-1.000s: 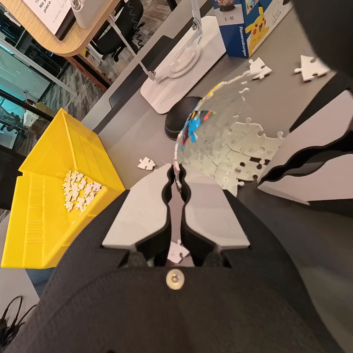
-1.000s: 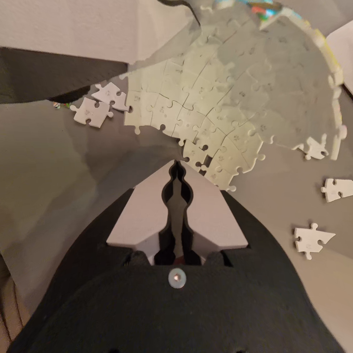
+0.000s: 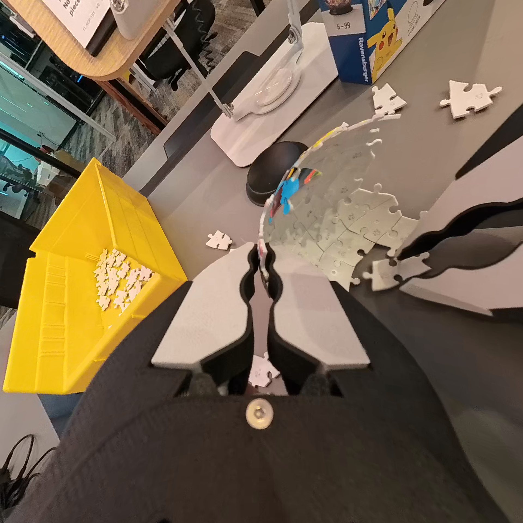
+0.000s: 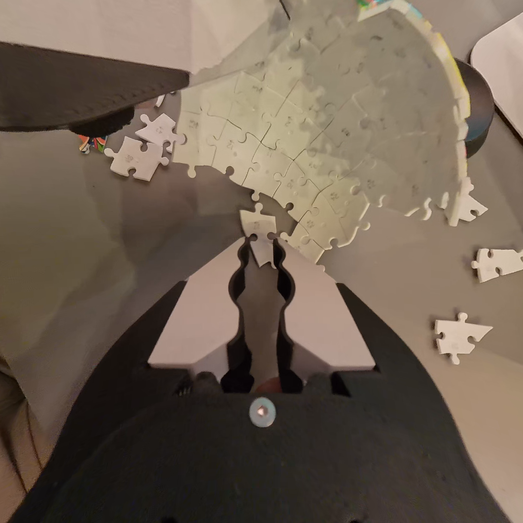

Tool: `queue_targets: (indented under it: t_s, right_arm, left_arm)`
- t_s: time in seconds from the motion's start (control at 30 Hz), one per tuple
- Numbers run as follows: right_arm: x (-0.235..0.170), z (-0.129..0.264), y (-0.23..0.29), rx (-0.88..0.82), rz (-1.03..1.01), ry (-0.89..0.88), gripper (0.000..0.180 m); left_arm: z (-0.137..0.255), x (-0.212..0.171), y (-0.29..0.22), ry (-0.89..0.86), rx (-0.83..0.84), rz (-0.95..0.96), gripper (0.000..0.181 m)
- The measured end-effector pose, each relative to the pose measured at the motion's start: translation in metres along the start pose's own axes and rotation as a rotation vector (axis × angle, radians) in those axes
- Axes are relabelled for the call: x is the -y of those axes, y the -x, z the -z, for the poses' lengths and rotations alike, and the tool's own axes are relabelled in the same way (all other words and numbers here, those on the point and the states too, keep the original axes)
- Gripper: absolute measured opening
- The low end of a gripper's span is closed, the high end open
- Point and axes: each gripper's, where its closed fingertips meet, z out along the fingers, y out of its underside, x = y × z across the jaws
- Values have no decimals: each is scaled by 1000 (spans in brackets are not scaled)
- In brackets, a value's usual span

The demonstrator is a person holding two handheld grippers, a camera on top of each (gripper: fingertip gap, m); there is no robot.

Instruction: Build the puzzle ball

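Left wrist view: bin point(image 3: 70, 297) sitting at the left on the table point(image 3: 424, 147), heap of pieces point(image 3: 119, 278) lying inside it. Dome stand point(image 3: 268, 175) resting behind the half-built puzzle ball point(image 3: 334, 215); flat lamp base point(image 3: 271, 113) lying beyond the stand, puzzle box point(image 3: 368, 42) standing to the right of that base. Two loose pieces point(image 3: 469, 97) lying in front of the box. Left gripper point(image 3: 261, 256) pinching the shell's near-left edge. Right gripper point(image 3: 402, 254) coming in from the right, gripping a single piece point(image 3: 385, 273) just beside the shell's lower rim. Right wrist view: two spare pieces point(image 4: 458, 336) lying to the right, another pair point(image 4: 135, 158) to the left of the shell.
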Motion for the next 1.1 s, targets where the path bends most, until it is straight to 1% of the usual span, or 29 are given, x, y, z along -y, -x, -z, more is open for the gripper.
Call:
queue_targets:
  t_s: [0.07, 0.2, 0.33, 0.43, 0.57, 0.9, 1.1]
  right_arm:
    - [-1, 1, 0, 4, -9, -2, 15]
    - [4, 7, -1, 3, -14, -37, 2]
    - [2, 14, -7, -22, -21, -37, 13]
    - [-11, 11, -5, -6, -20, 16, 21]
    - [-12, 10, 0, 3, -9, 19, 14]
    - [-9, 11, 0, 14, -21, -4, 13]
    - [-7, 20, -10, -46, -116, -47, 13]
  left_arm:
    - [0, 0, 0, -1, 0, 1, 4]
    - [0, 0, -1, -1, -3, 0, 4]
    - [0, -1, 0, -3, -4, 3, 4]
    - [1, -1, 0, -3, -5, 3, 4]
    - [1, 0, -1, -5, -5, 2, 4]
    - [1, 0, -2, -7, -8, 2, 4]
    - [1, 0, -1, -7, -8, 9, 4]
